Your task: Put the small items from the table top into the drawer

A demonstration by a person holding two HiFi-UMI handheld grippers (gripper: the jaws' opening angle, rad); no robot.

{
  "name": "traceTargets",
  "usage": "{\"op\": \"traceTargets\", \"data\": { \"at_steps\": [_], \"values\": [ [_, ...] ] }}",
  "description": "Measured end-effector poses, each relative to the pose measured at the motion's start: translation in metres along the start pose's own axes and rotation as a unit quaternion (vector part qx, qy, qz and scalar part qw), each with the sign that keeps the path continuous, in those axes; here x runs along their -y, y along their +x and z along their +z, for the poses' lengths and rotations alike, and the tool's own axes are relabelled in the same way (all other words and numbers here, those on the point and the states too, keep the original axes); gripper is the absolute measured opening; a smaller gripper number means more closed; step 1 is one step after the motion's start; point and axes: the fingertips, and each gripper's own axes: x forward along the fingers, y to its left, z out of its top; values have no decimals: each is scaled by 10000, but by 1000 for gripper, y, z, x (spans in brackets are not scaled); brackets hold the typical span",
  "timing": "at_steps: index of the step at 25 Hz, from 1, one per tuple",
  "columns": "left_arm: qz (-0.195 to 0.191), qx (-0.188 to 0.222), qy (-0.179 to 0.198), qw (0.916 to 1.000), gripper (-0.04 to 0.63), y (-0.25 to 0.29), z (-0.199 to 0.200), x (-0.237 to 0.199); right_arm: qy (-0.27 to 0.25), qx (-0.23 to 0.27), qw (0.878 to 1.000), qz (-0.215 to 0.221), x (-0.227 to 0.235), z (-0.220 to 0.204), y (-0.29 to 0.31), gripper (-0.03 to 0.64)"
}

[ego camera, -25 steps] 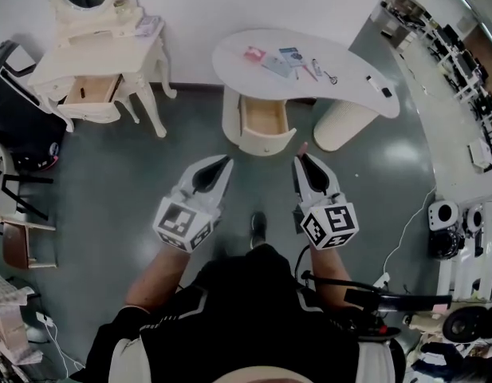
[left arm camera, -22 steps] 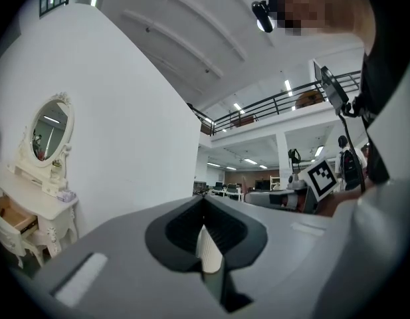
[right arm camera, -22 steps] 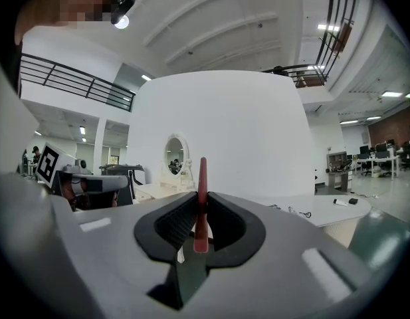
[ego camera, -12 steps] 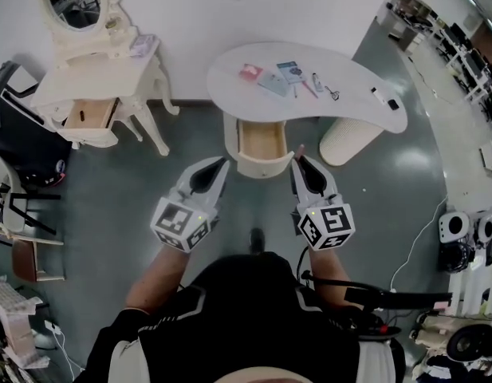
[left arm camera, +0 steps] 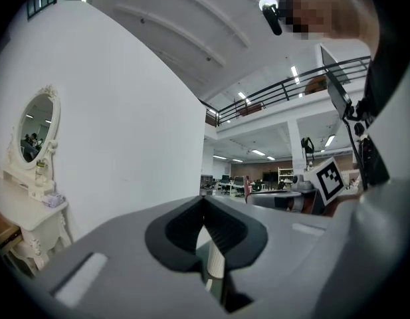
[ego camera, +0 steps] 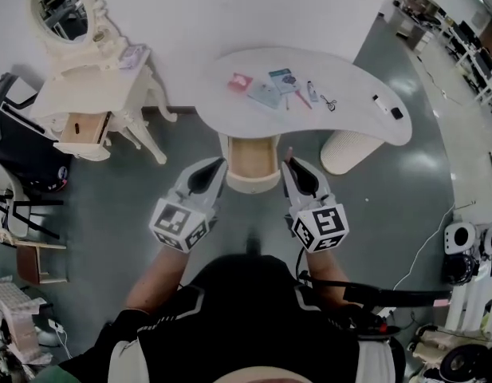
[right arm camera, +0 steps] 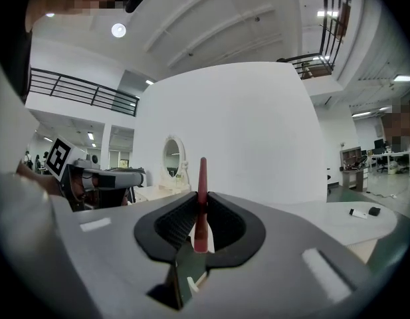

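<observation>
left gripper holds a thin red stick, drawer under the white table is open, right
No: the right gripper holds the thin red stick, as the right gripper view shows. The drawer under the white table is open.

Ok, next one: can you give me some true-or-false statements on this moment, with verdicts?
1. The right hand-held gripper is clamped on a slim red stick. True.
2. The left hand-held gripper holds a pink card. False: its jaws are together with nothing between them.
3. The drawer under the white table is open. True.
4. The table top is bare. False: several small items lie on it.
5. In the head view, the mirrored vanity stands right of the table. False: it stands to the left.
</observation>
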Motion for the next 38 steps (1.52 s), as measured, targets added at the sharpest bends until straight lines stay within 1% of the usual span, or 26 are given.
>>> {"op": "traceTargets", "data": {
  "at_steps": [4,7,11,16,21,23,26,28,31,35,38],
  "values": [
    [244,-51,43,9997,0,22,3,-5,115,140,9998,106,26,4,11,51],
    [432,-120,130,9989,0,33,1,-9,49,179,9996,204,42,6,20,51],
    [546,-198,200,9981,0,45,0,-17,159,173,9993,283,54,2,37,51],
    [470,-198,173,9985,0,62,2,-30,94,211,9994,271,61,5,59,51],
    [472,-137,176,9986,0,71,4,-54,72,160,9996,214,61,8,80,51],
    [419,-144,291,9986,0,75,4,-63,-11,116,9998,163,61,9,89,51],
    [164,-282,596,9977,0,86,2,-72,-103,4,9999,113,61,6,106,51],
    [47,-384,649,9971,0,91,-4,-81,-80,-115,9999,90,61,-1,117,51],
    [-44,-483,519,9975,0,94,-13,-95,-67,-263,9996,3,61,-8,132,51],
    [-128,-513,299,9982,0,97,-22,-114,-236,-388,9990,10,57,-13,150,51],
    [-164,-535,144,9983,0,97,-34,-129,-337,-655,9973,4,55,-29,160,51]
  ]
}}
